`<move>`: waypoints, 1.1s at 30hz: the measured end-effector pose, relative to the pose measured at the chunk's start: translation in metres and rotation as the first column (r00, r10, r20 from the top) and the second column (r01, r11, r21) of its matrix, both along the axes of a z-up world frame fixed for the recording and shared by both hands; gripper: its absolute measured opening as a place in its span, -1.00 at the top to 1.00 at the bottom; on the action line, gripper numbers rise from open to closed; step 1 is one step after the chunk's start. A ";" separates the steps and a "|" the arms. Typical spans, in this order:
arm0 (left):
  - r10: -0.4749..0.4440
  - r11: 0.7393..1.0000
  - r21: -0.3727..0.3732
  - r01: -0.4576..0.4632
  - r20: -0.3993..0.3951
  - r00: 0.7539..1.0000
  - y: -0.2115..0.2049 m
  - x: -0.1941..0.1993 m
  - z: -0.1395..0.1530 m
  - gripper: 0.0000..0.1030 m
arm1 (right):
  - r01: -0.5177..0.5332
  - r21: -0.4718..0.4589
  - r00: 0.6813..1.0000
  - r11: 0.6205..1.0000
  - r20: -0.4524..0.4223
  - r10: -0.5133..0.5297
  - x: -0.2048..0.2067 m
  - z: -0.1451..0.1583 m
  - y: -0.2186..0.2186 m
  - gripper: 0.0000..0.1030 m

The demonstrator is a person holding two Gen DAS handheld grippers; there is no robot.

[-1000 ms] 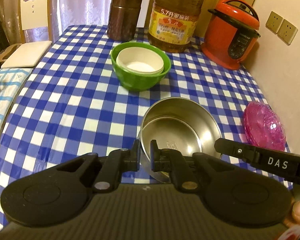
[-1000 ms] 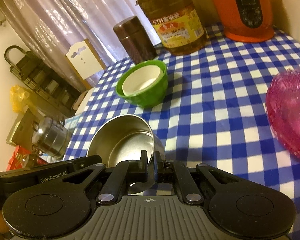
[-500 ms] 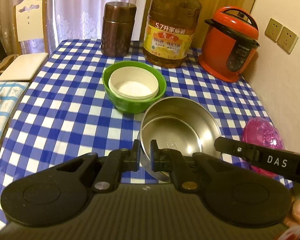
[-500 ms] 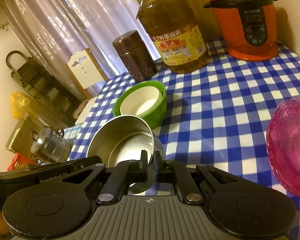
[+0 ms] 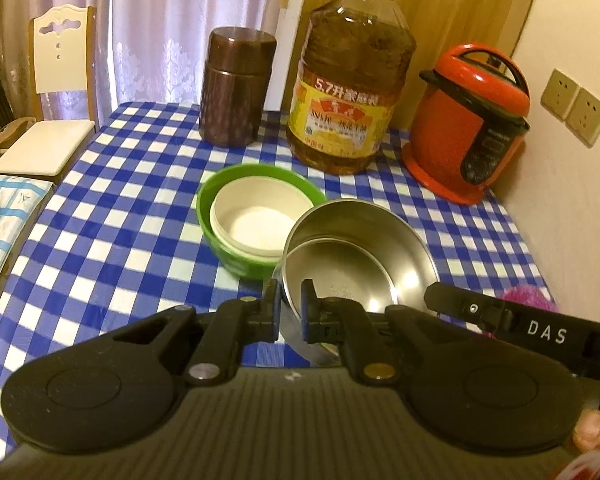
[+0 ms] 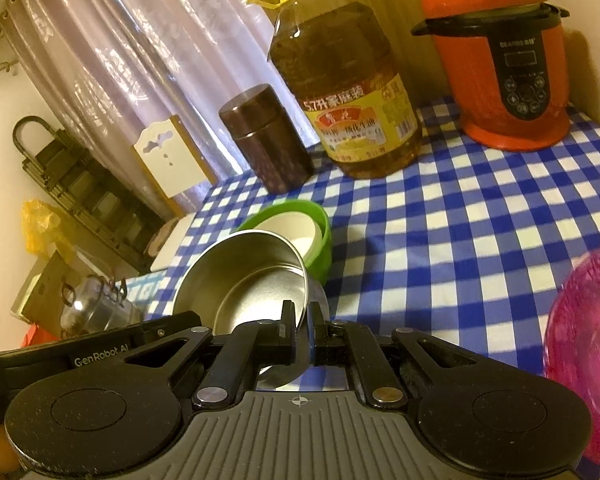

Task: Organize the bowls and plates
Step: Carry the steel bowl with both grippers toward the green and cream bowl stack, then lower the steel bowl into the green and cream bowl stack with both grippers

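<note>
A steel bowl (image 5: pixel 360 256) is held above the checked table by both grippers. My left gripper (image 5: pixel 290 300) is shut on its near left rim. My right gripper (image 6: pixel 302 320) is shut on its right rim; the bowl shows in the right wrist view (image 6: pixel 244 280) too. Just beyond it a green bowl (image 5: pixel 220 208) stands on the table with a white bowl (image 5: pixel 260 220) nested inside; the steel bowl's far edge overlaps the green bowl's (image 6: pixel 320 232) rim. A pink bowl (image 6: pixel 584 352) lies at the right.
At the back of the table (image 5: pixel 120 240) stand a brown canister (image 5: pixel 236 88), a big oil bottle (image 5: pixel 352 92) and a red pressure cooker (image 5: pixel 468 128). A wall is on the right. A white chair (image 5: pixel 56 120) stands at the table's left edge.
Both grippers have carried the steel bowl forward towards the nested green and white bowls. Its far edge now overlaps the green bowl's rim.
</note>
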State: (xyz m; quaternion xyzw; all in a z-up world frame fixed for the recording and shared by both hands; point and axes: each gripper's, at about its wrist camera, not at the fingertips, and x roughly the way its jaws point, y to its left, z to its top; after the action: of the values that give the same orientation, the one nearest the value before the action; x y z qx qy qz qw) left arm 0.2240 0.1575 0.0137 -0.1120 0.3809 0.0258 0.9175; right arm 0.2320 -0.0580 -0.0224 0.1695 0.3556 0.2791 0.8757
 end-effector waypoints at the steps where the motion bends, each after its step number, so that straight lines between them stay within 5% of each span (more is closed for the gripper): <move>1: 0.005 1.000 -0.003 -0.005 0.005 1.000 0.001 0.003 0.000 0.84 | -0.001 0.002 1.000 1.000 0.003 0.001 0.003 0.001 0.001 0.89; 33: 0.105 0.994 -0.046 -0.101 0.093 0.990 0.043 0.078 -0.028 0.83 | -0.046 -0.011 0.997 0.999 0.059 0.046 0.107 -0.008 0.047 0.91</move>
State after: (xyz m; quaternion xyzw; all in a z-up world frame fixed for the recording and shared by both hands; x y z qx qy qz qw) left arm 0.3021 0.2003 -0.0146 -0.1516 0.3307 0.0597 0.9296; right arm 0.3385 -0.0109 -0.0308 0.1487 0.3346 0.3024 0.8800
